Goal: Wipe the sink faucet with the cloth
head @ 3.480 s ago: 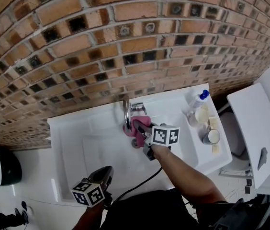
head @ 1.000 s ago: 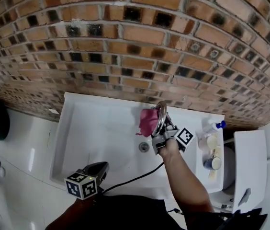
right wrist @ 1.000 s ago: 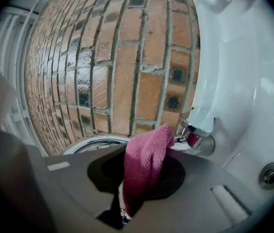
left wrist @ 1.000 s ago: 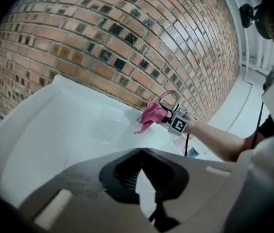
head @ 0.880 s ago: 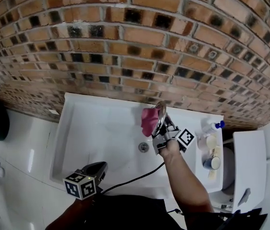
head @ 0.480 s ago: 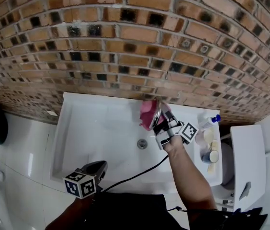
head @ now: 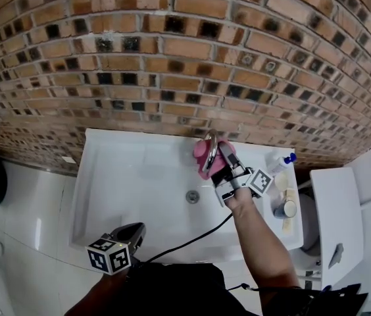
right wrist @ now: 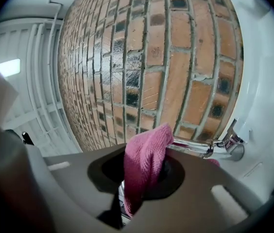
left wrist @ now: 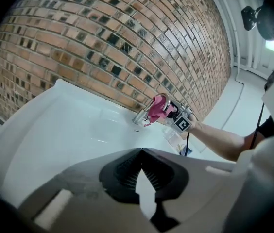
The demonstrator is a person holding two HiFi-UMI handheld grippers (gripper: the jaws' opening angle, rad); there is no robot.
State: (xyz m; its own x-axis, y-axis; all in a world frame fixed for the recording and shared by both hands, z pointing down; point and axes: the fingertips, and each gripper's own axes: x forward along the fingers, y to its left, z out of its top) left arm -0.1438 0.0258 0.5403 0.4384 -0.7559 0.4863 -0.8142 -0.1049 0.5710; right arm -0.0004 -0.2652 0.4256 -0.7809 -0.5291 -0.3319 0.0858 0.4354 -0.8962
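Note:
A pink cloth [head: 203, 158] is pressed against the left side of the chrome faucet [head: 212, 147] at the back of the white sink [head: 120, 176]. My right gripper [head: 222, 166] is shut on that cloth, its jaws right beside the spout. In the right gripper view the cloth [right wrist: 144, 166] hangs out from between the jaws, and the faucet [right wrist: 200, 148] runs off to the right behind it. My left gripper [head: 133, 232] rests low at the sink's front edge, shut and empty. From the left gripper view the cloth [left wrist: 156, 107] and faucet [left wrist: 141, 116] are far off.
A brick wall [head: 172, 58] rises straight behind the sink. The drain [head: 192, 196] lies below the faucet. A blue-capped bottle [head: 280, 164] and a small cup [head: 284, 208] stand on the sink's right ledge. A white fixture [head: 337, 222] stands at the right. A black cable runs from my right gripper.
My right gripper has carried the cloth from the spout's lower end up along the faucet toward the wall. The left gripper has stayed put at the front edge.

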